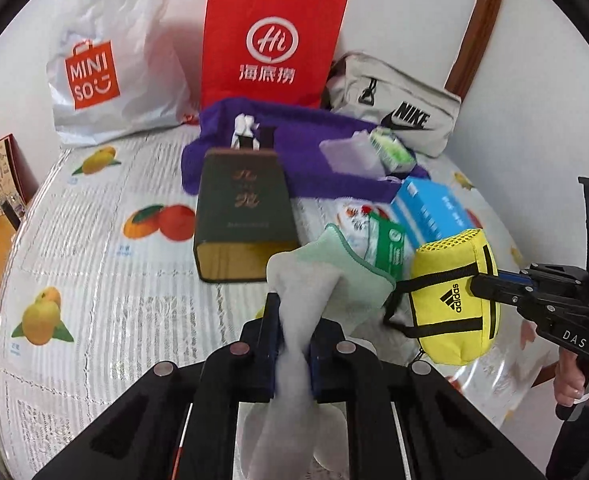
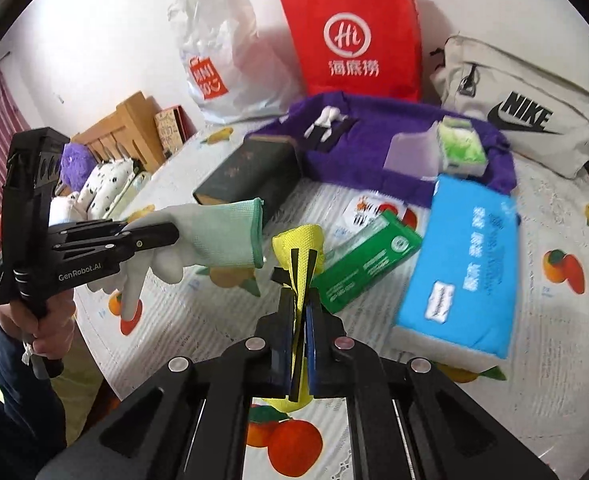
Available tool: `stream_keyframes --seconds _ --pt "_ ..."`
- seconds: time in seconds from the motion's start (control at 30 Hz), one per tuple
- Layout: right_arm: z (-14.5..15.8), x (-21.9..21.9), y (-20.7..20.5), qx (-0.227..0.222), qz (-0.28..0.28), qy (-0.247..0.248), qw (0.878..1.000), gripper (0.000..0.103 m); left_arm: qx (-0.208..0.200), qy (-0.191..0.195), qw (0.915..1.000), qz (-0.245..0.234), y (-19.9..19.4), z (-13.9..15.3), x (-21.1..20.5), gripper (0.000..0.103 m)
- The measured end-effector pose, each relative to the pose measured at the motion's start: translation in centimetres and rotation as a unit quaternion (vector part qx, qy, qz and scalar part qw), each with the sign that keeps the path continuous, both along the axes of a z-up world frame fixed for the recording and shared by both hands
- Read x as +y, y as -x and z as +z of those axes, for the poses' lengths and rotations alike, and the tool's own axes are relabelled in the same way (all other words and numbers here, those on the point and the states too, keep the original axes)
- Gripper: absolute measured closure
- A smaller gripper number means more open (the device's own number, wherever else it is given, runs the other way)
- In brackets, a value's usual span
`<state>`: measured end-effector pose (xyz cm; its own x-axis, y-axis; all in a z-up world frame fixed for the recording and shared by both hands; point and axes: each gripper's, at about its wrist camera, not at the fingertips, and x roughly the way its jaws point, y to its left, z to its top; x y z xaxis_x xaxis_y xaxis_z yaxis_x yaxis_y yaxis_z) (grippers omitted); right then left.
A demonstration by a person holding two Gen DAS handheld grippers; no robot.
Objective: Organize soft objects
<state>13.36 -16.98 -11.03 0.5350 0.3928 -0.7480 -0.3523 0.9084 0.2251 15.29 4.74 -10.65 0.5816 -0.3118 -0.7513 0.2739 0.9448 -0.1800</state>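
Black grippers, blue-padded fingers point(image 1: 272, 344)

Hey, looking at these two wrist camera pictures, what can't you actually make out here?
- Fingers of the white and mint knit glove: left wrist view, bunched between the left hand-held gripper and running under it.
- Small yellow Adidas duffel pouch: right wrist view, seen edge-on in the right hand-held gripper, logo hidden.
- Print on the blue tissue pack: blurred.
- Contents of the red paper bag: hidden by its walls.
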Motion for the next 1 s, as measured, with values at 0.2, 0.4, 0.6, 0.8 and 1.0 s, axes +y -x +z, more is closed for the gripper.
stream_keyframes --seconds 0.2,0.4,0.6,0.8,1.0 --pt "1.6 -0.3 -0.5 -0.018 0.002 -0.001 1.000 0.098 -0.007 0.001 1.0000 0.006 -0.6 1.4 -0.4 0.092" --pt "2.7 -0.8 -1.3 -0.029 0.002 -0.003 1.000 0.098 -0.008 0.001 0.9999 0.009 -1.8 2.3 -0.8 0.092" --pt "3.9 -1.3 -2.9 -0.041 0.001 -0.006 0.999 0.098 -0.019 0.001 0.9998 0.009 -3.2 3.9 -1.2 0.092" --pt "5.1 -2.0 -5.1 -0.053 -0.005 -0.007 0.999 0.098 -0.014 0.004 0.9997 0.018 -5.4 4.6 -1.4 0.092" --pt "6.1 -2.4 -7.3 -0.065 -0.013 -0.005 0.998 0.098 -0.025 0.002 0.9995 0.019 -7.1 5.7 -1.7 0.092"
